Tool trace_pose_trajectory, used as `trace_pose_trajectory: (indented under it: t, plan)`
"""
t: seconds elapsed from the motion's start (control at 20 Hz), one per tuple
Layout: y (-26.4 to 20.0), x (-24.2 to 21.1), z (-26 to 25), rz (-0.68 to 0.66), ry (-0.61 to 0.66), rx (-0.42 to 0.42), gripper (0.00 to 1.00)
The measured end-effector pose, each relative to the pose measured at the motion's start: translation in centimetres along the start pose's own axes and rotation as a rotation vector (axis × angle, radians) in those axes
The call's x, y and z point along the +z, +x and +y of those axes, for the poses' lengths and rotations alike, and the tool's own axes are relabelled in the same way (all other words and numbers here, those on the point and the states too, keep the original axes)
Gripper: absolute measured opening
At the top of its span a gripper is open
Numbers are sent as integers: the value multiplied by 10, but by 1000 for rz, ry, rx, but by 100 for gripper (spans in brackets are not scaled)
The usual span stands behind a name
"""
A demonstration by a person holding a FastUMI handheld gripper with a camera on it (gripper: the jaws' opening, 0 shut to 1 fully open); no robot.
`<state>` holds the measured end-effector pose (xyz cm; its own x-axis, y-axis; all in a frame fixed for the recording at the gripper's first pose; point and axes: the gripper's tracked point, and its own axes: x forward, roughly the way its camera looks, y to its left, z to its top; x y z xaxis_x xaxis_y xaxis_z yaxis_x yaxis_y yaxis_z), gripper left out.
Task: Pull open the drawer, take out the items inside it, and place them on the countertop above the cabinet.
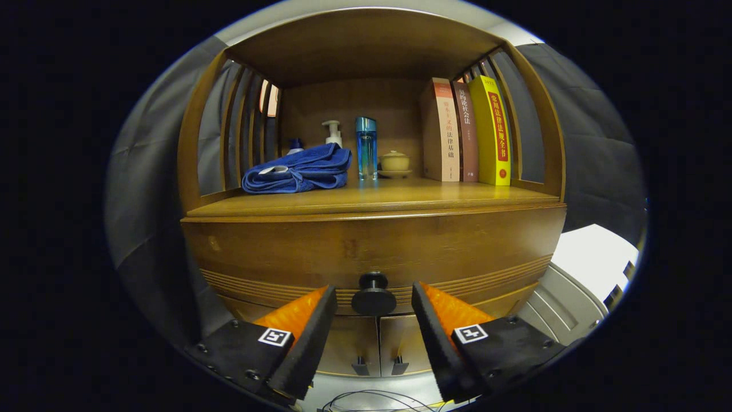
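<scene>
The gripper [373, 297] is standing spread, its fingers flanking the black drawer knob [373, 295] without touching; the wooden drawer [286, 252] is sitting closed, hiding its contents.

It looked like a staged home corner inside a booth: a wooden cabinet [372, 246] at centre held a folded blue towel [297, 171], toiletry bottles [366, 147], a small lidded cup [394, 162] and upright books [466, 133], with dark cloth [589, 149] hung at both sides.
</scene>
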<state>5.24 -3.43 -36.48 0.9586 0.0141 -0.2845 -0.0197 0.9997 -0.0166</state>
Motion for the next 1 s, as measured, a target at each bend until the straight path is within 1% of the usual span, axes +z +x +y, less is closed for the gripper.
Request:
trace_pose_trajectory:
  t: [0.1, 0.15, 0.2, 0.3, 0.5, 0.65, 0.7, 1.0]
  plan:
    - [6, -3, 0, 6, 4, 4, 84]
    - [9, -4, 0, 11, 9, 4, 77]
    - [12, -6, -1, 16, 11, -1, 74]
    - [19, -7, 1, 31, 16, 2, 58]
    - [19, -9, 2, 32, -31, 17, 49]
    - [18, -9, 1, 28, -26, 7, 42]
    - [20, -11, 1, 31, -20, 8, 41]
    - [-6, -13, 2, 44, -30, 14, 40]
